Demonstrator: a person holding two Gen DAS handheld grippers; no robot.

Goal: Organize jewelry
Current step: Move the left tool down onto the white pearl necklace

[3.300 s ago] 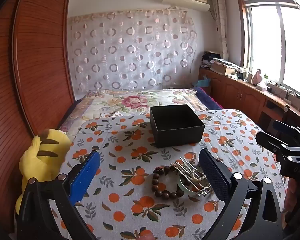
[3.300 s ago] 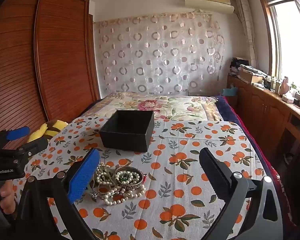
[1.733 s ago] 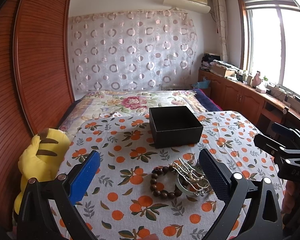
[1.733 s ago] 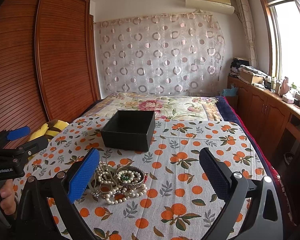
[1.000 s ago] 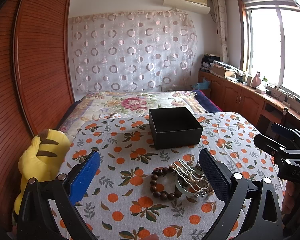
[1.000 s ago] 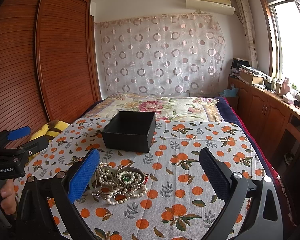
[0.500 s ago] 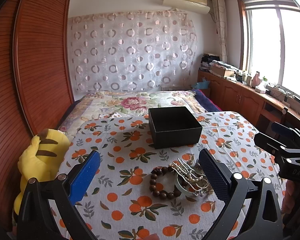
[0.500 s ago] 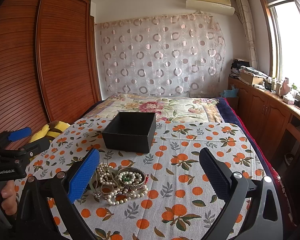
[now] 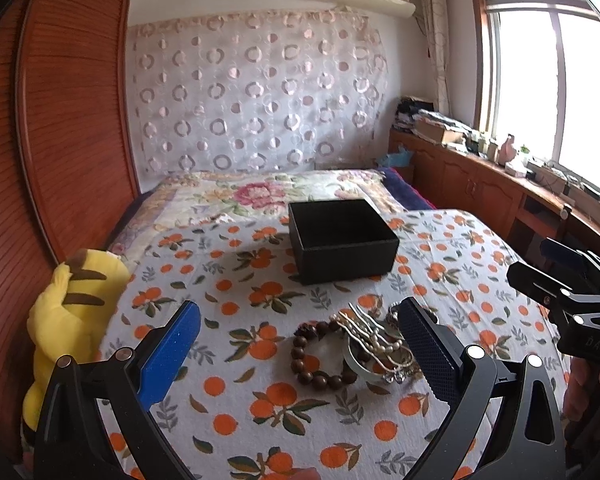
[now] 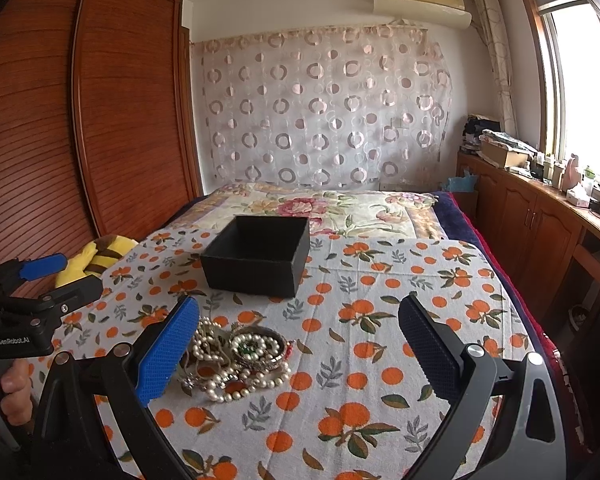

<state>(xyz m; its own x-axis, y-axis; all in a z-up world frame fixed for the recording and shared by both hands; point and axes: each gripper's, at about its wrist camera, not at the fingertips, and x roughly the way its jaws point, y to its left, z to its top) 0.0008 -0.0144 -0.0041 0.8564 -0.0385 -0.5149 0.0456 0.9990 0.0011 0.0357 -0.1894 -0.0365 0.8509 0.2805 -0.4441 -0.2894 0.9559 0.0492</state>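
Observation:
A pile of jewelry lies on the orange-print cloth: a brown bead bracelet (image 9: 314,354), a pearl hair comb (image 9: 370,334) over a round metal dish (image 9: 366,364), and pearl strands (image 10: 236,364) around a bangle (image 10: 258,346). An open black box (image 9: 342,234) stands behind the pile; it also shows in the right wrist view (image 10: 258,256). My left gripper (image 9: 300,344) is open above the pile's near side, empty. My right gripper (image 10: 298,344) is open, empty, with its left finger beside the pearls.
A yellow plush toy (image 9: 74,312) lies at the cloth's left edge by the wooden wardrobe (image 9: 60,140). A floral bed quilt (image 10: 332,204) lies behind the box. Wooden cabinets (image 10: 540,216) run under the window on the right.
Both grippers have stayed open and nearly still, with only slight drift in the views. The jewelry and box have not moved.

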